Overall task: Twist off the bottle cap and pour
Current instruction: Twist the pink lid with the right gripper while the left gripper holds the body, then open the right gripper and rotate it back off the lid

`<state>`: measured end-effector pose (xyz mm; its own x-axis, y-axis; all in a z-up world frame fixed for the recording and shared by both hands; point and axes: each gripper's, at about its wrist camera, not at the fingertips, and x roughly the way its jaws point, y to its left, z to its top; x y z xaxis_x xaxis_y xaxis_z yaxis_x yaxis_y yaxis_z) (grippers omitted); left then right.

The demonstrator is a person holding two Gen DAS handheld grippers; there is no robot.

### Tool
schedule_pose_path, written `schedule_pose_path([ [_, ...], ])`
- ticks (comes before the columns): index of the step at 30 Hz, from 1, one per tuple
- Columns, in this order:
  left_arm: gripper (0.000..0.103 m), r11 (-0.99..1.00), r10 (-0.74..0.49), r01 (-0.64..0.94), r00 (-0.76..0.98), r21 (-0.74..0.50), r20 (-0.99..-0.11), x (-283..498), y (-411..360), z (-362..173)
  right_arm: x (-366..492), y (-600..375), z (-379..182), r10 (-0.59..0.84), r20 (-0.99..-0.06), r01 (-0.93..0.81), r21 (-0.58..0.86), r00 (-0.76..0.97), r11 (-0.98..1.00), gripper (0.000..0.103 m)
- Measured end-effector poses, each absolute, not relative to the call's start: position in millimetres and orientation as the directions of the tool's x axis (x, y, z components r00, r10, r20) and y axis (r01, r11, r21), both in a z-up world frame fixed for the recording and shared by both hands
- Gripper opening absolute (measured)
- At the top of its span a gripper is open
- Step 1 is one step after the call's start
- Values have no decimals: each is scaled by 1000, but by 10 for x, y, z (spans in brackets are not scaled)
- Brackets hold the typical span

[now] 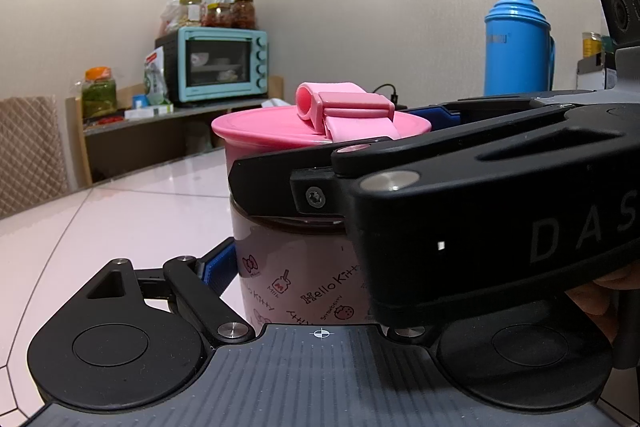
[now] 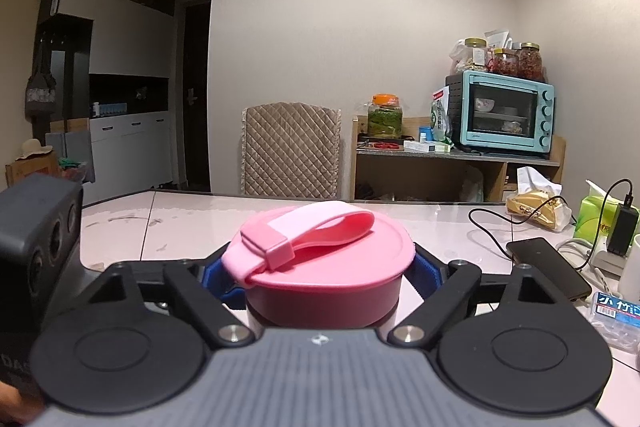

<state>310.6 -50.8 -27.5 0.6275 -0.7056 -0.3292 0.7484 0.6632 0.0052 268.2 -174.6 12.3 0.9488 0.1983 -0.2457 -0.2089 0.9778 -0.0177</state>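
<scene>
Between the blue pads of the right gripper [image 2: 326, 277] sits the pink cap [image 2: 328, 259] of the bottle [image 1: 296, 267], the pads pressing its rim from both sides; a pink strap [image 2: 304, 231] lies looped across the top of the cap. Lower down, the left gripper [image 1: 296, 267] has its jaws clamped on the bottle's body, one blue pad [image 1: 218, 265] showing against the printed pink wall while the right gripper's black arm crosses in front and hides the other side. What the bottle holds cannot be told, since its wall is not see-through and the cap is on. Beneath both grippers the bottle stands on a pale glossy table [image 2: 192, 215]. To the right of the right jaws lie a black phone [image 2: 548, 267] with a cable and a green tissue box [image 2: 596, 215]. Beyond the left jaws, to the right, stands a blue flask [image 1: 518, 43], closed. Farther back, on a wooden shelf [image 2: 456, 157], a turquoise oven [image 2: 506, 115] carries glass jars [image 2: 516, 57] of reddish and pale contents, and an orange-lidded jar [image 2: 385, 117] beside it is packed with green vegetables.
</scene>
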Motion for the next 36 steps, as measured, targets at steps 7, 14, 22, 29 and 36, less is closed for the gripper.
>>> schedule_pose_path([
  [7, 90, 663, -706, 749, 628, 6, -329, 3106, -507, -275, 2715, -1876, 114, 286, -248, -304, -33, 926, 952, 85],
  [14, 90, 663, -706, 748, 628, 5, -329, 3132, -504, -278, 2812, -2118, 138, 454, -260, -483, -57, 852, 874, 85],
  [22, 90, 663, -706, 749, 627, 5, -329, 3134, -499, -278, 3027, -2431, 155, 655, -265, -688, -53, 708, 723, 85],
  [29, 90, 663, -706, 749, 627, 5, -329, 3133, -503, -277, 3172, -2597, 191, 765, -259, -800, -51, 589, 598, 85],
  [36, 90, 663, -706, 749, 628, 6, -329, 3133, -503, -277, 3125, -2585, 252, 766, -266, -802, -53, 585, 595, 85],
])
